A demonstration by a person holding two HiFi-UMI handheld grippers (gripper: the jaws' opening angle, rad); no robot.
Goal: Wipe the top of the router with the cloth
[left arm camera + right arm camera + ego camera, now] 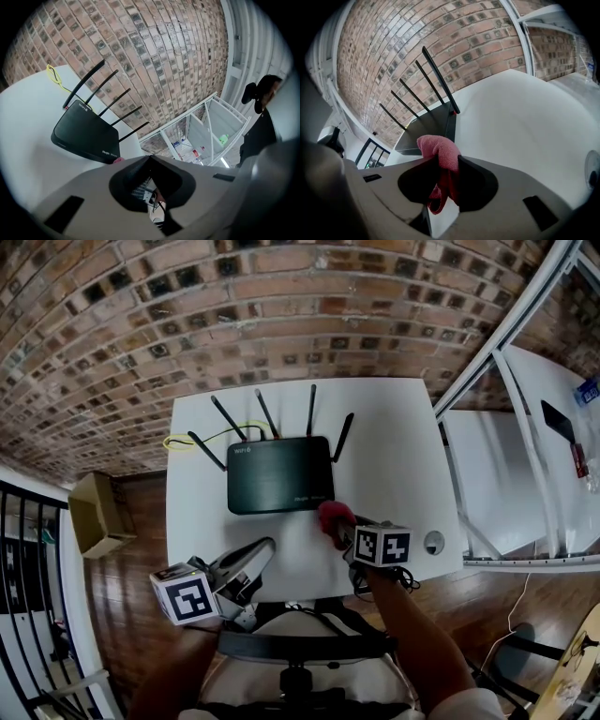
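A black router (279, 472) with several upright antennas lies flat in the middle of the white table (394, 427). My right gripper (343, 529) hovers just off the router's front right corner, shut on a bunched pink cloth (333, 517). In the right gripper view the cloth (440, 149) bulges up out of the right gripper (447, 160), and the router (429, 133) lies just beyond it. My left gripper (255, 557) rests near the table's front edge, left of the cloth, shut and holding nothing. From the left gripper (150, 158) the router (86, 133) shows ahead to the left.
A yellow cable loop (178, 442) lies at the table's back left, behind the router. A small round disc (434, 542) sits near the front right corner. A cardboard box (94, 514) stands on the floor at the left, and a white metal frame (506, 334) at the right.
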